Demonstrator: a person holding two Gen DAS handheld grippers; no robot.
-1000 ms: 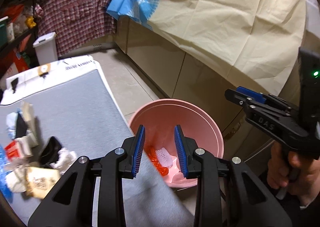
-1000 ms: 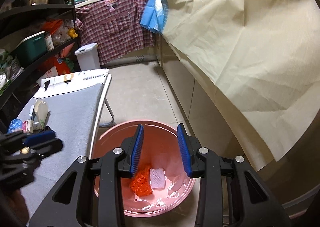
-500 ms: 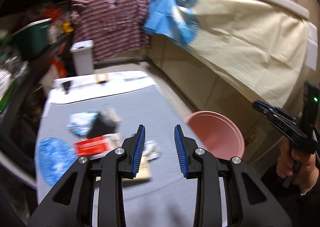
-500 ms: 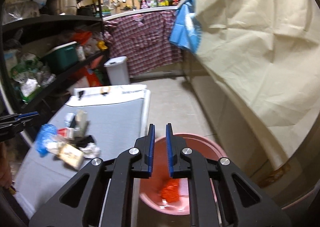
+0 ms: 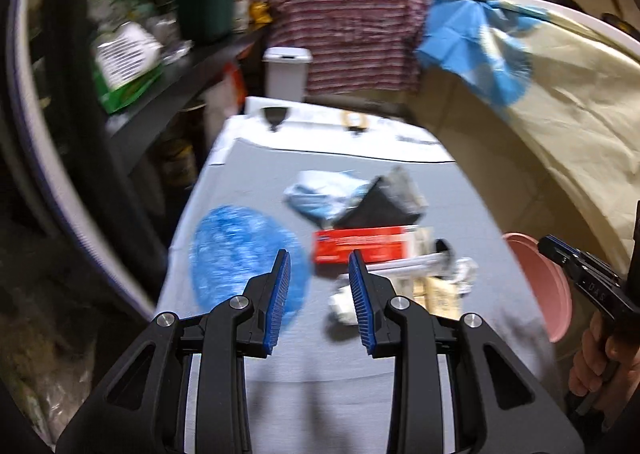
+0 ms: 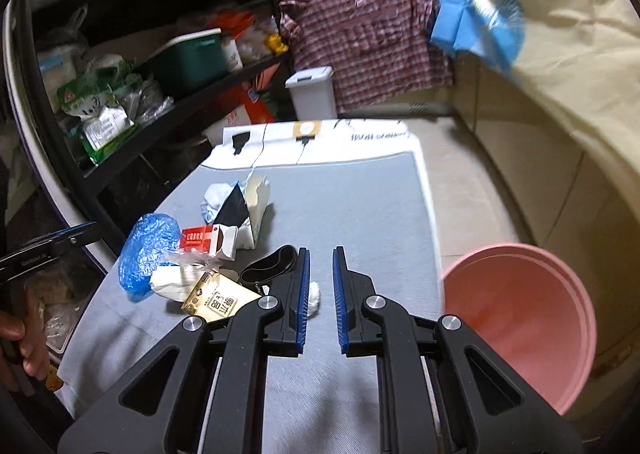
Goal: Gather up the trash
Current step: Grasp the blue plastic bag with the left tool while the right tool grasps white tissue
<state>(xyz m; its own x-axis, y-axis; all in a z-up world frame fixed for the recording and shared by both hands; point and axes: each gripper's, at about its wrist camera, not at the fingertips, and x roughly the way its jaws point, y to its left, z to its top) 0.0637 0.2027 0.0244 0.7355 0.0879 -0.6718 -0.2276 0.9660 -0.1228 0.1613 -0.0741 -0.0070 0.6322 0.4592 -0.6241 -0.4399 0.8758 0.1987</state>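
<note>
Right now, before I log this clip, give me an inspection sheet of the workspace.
Surface: grey padded table, white printed strip at its far end.
Job's things: trash pile at the table's left: blue crumpled bag, red-and-white carton, torn milk carton, tan packet, black strap, white wad. Pink bucket on the floor off the table's right edge.
Clutter: nothing seen beyond the trash.
Grippers: left gripper open, empty, over the pile; right gripper slightly open, empty, beside the white wad.
Cables: nothing seen.
Surroundings: black shelving, white bin, plaid cloth, beige sheet.
</note>
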